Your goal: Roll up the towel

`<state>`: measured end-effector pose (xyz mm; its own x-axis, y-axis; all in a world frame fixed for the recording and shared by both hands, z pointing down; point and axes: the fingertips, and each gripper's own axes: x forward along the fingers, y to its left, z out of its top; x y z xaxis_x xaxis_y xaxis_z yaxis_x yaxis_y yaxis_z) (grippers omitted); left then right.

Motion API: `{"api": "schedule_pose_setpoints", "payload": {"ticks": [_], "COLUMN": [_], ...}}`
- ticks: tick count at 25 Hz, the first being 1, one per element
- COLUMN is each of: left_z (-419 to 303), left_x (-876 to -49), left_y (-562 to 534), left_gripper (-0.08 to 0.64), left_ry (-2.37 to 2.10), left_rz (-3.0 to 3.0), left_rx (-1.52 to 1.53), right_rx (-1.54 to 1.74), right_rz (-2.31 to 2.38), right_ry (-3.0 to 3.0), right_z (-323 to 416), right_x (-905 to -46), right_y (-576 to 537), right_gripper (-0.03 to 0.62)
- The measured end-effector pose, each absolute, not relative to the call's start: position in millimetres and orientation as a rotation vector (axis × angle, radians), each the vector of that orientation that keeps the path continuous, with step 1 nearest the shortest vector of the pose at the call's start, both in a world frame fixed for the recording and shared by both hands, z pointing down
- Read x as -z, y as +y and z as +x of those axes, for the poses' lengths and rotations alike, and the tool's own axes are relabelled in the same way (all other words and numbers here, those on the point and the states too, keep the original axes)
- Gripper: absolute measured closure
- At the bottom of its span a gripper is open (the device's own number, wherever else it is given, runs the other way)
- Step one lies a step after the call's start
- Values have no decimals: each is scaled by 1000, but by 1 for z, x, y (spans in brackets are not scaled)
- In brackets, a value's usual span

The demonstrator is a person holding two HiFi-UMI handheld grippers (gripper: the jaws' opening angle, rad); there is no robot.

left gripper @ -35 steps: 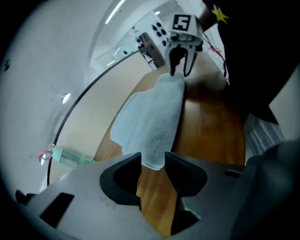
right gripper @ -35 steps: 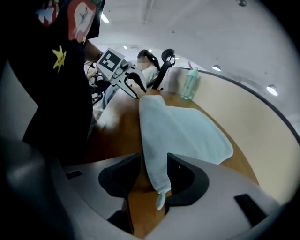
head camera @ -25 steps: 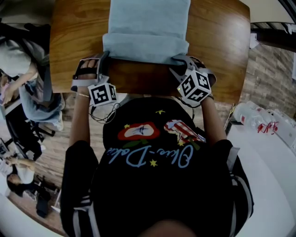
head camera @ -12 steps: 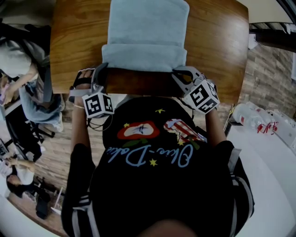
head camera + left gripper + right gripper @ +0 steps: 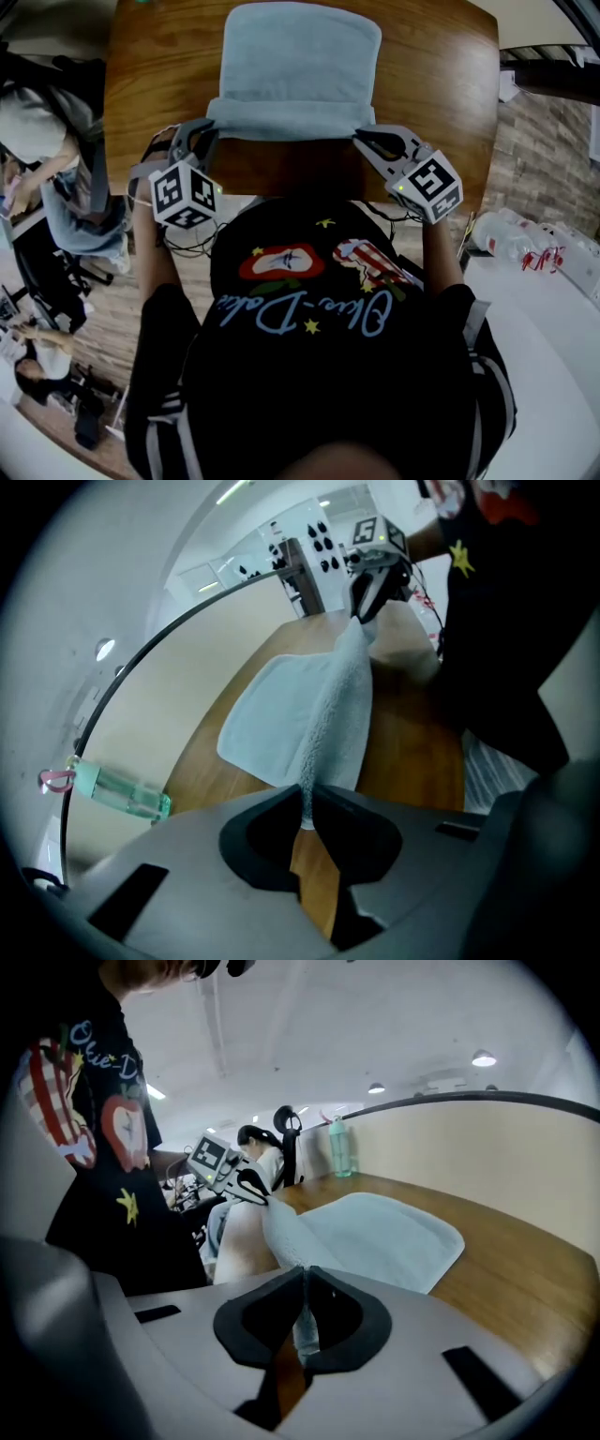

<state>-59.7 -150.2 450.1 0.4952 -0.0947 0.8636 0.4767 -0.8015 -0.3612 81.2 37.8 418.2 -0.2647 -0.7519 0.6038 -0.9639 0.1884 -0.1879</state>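
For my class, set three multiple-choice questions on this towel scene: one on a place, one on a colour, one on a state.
1. Where does the far part of the towel lie? A on the wooden table; B on the floor; C on a chair.
2. What colour is the towel? A red; B light blue; C yellow.
3. How is the right gripper? A open, empty; B shut on a cup; C shut on the towel.
Answers: 1 A, the head view shows it spread on the table; 2 B, every view shows pale blue cloth; 3 C, its jaws pinch the towel's corner.
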Motion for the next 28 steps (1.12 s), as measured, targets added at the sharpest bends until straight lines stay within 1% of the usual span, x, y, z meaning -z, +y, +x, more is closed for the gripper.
{"api": "schedule_pose_setpoints", "payload": {"ticks": [5, 10, 19, 22, 25, 26, 28], "left_z": [-26, -3, 31, 34, 33, 33, 32], "left_x": [-447, -455, -479, -481, -481, -480, -474], "left_y": [-175, -196, -216, -218, -222, -224, -230], "left_gripper": [522, 522, 517, 508, 495, 483, 436], "left_ry": [-226, -131, 41, 102, 172, 198, 258], "left_rz": [-2213, -2200, -2179, -2200, -2244, -2255, -2290], "left_rx": [1284, 1269, 1237, 1195, 1153, 1132, 1088], "right_rx": [-706, -632, -612, -627, -627, -628, -633], "right_rz": [1716, 1723, 1619, 1594, 1588, 1593, 1617], "right_ry": [-2030, -1909, -1696, -1660, -1639, -1638, -1648], "right_z": [120, 149, 174, 174, 175, 175, 177], "right_x": [-415, -428, -476, -486, -493, -494, -492], "right_y": [10, -14, -27, -27, -28, -29, -30], "right_gripper": [574, 574, 572, 566, 535, 534, 525]}}
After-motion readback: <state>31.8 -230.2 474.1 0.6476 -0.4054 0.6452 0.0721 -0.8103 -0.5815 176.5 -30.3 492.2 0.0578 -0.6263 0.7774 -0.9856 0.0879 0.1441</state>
